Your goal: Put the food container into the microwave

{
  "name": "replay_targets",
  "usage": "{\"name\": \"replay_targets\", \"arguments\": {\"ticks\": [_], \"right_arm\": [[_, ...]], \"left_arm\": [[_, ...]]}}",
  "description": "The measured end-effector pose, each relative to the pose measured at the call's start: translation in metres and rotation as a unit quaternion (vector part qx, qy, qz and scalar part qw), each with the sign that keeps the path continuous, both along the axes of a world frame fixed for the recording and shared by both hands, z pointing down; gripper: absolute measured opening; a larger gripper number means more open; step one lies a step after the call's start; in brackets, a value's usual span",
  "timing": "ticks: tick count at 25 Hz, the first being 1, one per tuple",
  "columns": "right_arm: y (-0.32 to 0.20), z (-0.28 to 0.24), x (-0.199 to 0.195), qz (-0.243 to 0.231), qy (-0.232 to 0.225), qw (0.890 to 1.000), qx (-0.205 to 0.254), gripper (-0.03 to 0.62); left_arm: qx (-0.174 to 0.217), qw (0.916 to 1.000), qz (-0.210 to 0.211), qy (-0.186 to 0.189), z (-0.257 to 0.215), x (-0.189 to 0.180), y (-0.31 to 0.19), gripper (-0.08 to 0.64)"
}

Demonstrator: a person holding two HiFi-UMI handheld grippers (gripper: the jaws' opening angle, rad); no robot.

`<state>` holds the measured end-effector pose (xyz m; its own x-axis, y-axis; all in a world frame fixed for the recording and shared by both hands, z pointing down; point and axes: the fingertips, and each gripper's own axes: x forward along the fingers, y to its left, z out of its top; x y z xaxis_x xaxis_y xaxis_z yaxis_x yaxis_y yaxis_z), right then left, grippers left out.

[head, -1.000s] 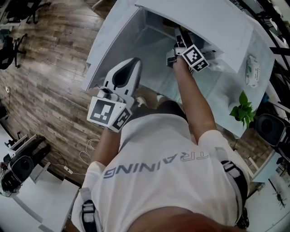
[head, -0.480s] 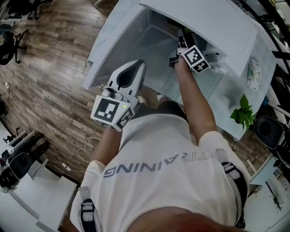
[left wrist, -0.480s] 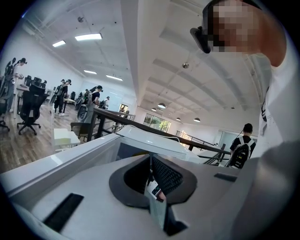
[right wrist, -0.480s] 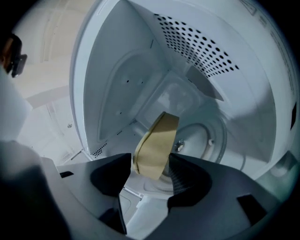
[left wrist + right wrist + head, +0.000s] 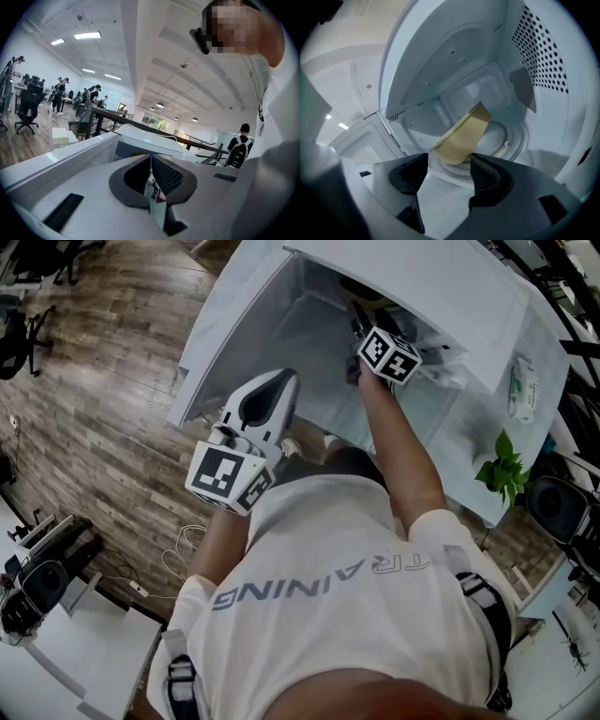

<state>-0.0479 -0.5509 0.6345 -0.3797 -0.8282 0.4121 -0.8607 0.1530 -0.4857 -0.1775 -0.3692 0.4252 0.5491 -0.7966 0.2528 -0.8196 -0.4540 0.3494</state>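
Note:
The white microwave (image 5: 422, 287) stands open, its door (image 5: 230, 324) swung out to the left. My right gripper (image 5: 361, 324) reaches into the cavity. In the right gripper view a pale yellow food container (image 5: 461, 136) hangs tilted above the glass turntable (image 5: 506, 136), its lower end between the jaws of the right gripper (image 5: 449, 164), which looks shut on it. My left gripper (image 5: 278, 381) is held outside, near the person's chest, below the door. Its jaws (image 5: 151, 185) are pressed together and hold nothing.
A perforated wall (image 5: 543, 56) lines the right side of the cavity. On the white table are a green plant (image 5: 502, 470) and a white packet (image 5: 522, 385) to the right of the microwave. Wood floor (image 5: 94, 399) and office chairs (image 5: 23, 334) lie to the left.
My right gripper has shifted a little left and further into the microwave, and its marker cube has turned. The left gripper has barely moved.

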Motion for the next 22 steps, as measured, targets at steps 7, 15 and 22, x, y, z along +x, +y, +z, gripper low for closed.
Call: {"name": "replay_targets", "arguments": {"ticks": [7,15,22], "right_arm": [[0.006,0.017,0.010,-0.003,0.047,0.997,-0.052,0.153],[0.017,0.012,0.015,-0.006,0.084,0.995,-0.053,0.047],[0.045,-0.016,0.014,-0.032,0.116,0.993,-0.011,0.023]], "left_arm": [[0.002,0.9999,0.007,0.009,0.000,0.002,0.003,0.043],[0.010,0.9997,0.007,0.022,-0.007,-0.003,0.008,0.042],[0.022,0.9993,0.008,0.030,-0.015,-0.008,0.019,0.043]]}}
